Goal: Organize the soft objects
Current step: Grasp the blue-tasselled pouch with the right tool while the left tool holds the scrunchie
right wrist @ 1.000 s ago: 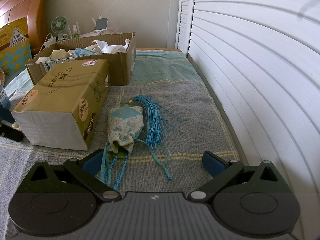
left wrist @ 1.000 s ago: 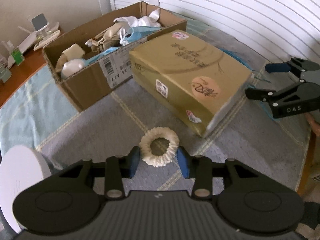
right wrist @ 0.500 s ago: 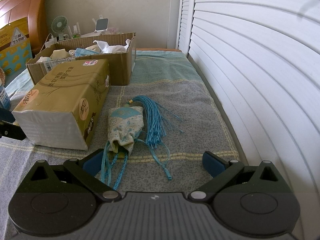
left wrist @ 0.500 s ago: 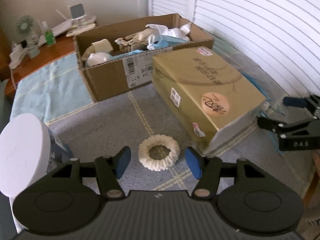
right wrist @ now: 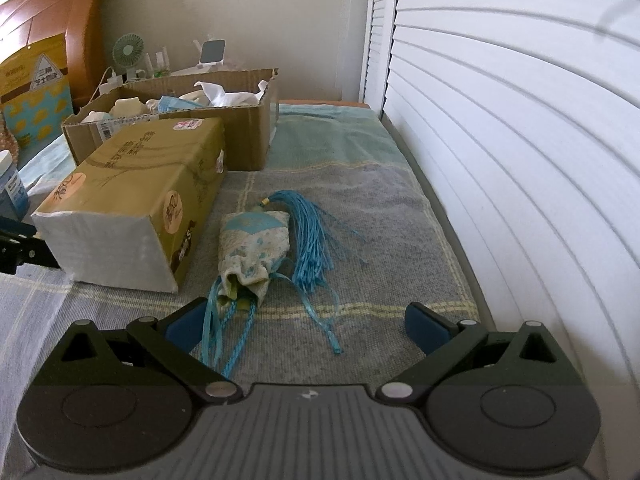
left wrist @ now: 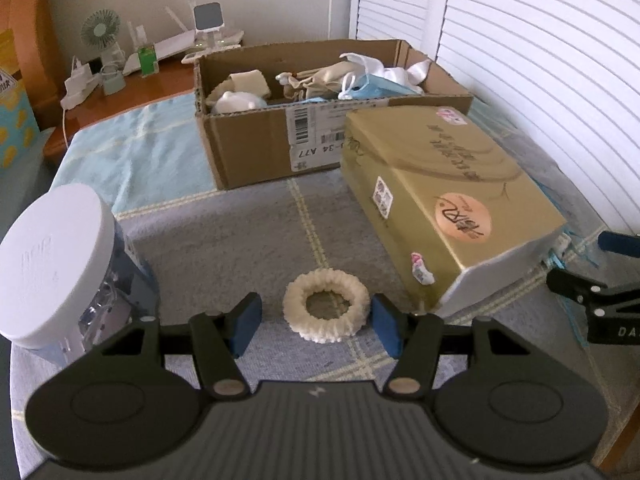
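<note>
left gripper: spread, flanking white scrunchie on blanket | right gripper: spread, blue tassel pouch at 12 o'clock | cardboard box: soft items inside, 12 o'clock beyond scrunchie

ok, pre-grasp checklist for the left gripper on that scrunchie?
1. Left gripper open: ok.
2. White scrunchie between the blue pads: ok, roughly centred.
3. Pads at towel height: cannot tell.
4. Clearance from gold tissue pack and white-lidded jar: ok, both apart from the scrunchie.
5. Cardboard box open, with room left: ok.
6. Right gripper out of the way: ok, open near the blue tasselled pouch.
</note>
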The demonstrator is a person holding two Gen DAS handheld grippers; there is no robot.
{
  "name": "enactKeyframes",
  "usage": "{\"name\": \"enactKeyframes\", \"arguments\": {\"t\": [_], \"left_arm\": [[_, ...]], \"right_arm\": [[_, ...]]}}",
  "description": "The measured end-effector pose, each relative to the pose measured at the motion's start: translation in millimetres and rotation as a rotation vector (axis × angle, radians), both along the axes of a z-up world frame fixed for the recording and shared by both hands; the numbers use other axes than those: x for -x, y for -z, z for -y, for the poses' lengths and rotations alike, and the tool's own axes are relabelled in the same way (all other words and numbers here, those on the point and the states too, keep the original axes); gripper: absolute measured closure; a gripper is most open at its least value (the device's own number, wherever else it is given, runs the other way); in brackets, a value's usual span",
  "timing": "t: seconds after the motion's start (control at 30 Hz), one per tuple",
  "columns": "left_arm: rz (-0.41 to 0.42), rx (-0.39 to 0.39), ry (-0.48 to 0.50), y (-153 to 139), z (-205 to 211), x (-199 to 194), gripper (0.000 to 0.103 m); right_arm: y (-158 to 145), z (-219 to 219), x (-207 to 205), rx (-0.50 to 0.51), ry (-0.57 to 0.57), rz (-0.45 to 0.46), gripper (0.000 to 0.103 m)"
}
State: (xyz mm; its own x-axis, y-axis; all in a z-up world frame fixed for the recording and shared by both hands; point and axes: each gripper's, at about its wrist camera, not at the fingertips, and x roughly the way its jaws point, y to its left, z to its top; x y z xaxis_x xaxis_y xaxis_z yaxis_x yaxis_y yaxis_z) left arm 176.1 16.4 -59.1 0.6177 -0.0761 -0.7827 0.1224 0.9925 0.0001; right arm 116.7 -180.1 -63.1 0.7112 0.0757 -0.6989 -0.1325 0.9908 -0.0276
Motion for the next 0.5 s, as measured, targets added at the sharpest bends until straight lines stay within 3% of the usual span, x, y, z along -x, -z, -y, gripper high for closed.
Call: {"name": "enactKeyframes", "arguments": {"t": [0.2,0.5], "left_arm": [[0.005,0.007,0.008,1,3,2,0.043],[0.008,0.013,0.011,1,2,4,0.043]], "right_arm": [[-5,2,-1,0.063,0.052,-0.013,0.0],[-17,-22,-6,0.099,-0.041,0.018,0.001]]}}
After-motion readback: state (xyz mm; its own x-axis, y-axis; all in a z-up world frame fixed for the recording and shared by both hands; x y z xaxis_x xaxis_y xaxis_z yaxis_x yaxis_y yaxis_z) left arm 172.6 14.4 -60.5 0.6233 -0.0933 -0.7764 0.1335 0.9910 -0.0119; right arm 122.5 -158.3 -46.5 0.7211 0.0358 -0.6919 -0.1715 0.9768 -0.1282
